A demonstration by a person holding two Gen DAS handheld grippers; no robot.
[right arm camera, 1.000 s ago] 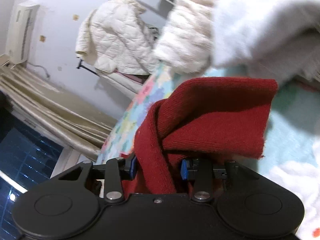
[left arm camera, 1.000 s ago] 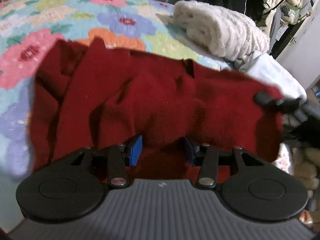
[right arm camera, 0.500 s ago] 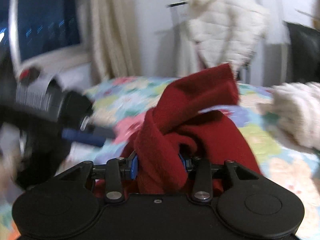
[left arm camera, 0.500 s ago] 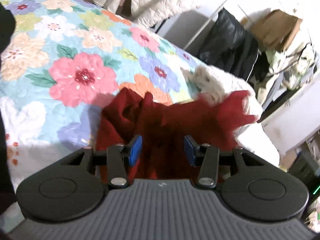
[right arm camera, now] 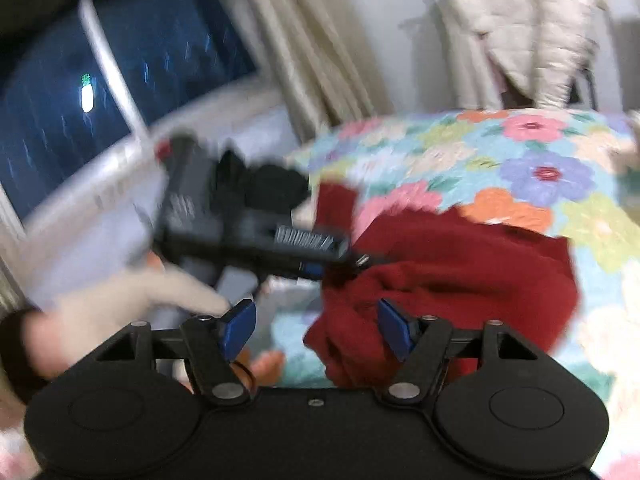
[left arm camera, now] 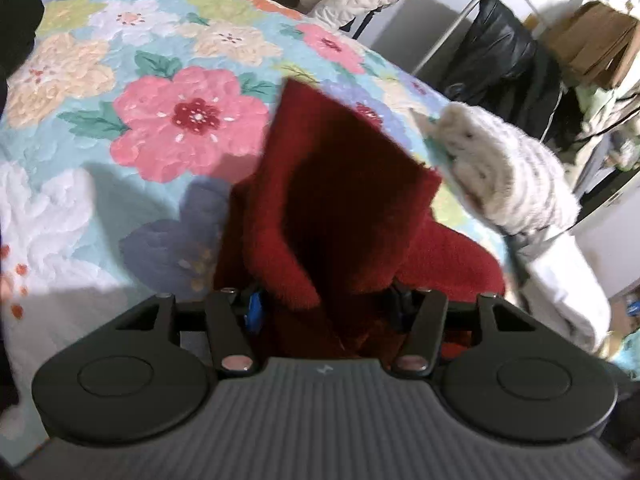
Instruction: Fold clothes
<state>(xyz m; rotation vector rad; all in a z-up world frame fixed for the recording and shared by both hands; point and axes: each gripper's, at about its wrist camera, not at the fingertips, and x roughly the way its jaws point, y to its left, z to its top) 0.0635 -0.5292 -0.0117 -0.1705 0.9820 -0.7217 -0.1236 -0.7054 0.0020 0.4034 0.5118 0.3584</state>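
Note:
A dark red knit garment (left arm camera: 340, 200) lies bunched on the flowered bedspread (left arm camera: 120, 100). My left gripper (left arm camera: 325, 306) has its jaws spread, with the red cloth still heaped between its fingers. In the right wrist view the garment (right arm camera: 460, 272) sits folded over itself at the bed's edge. My right gripper (right arm camera: 318, 330) is open; the cloth lies just beyond and against its right finger. The blurred left gripper (right arm camera: 340, 258) touches the garment's left end, with a hand (right arm camera: 120, 304) behind it.
A folded fluffy white garment (left arm camera: 504, 172) lies on the bed right of the red one. A white quilted jacket (right arm camera: 528, 28) and a black coat (left arm camera: 500, 60) hang behind the bed. A dark window (right arm camera: 60, 100) and curtains stand at left.
The red garment has been brought down in a bunch onto the bed. My right gripper let go of it and drew back. My left gripper's jaws have widened.

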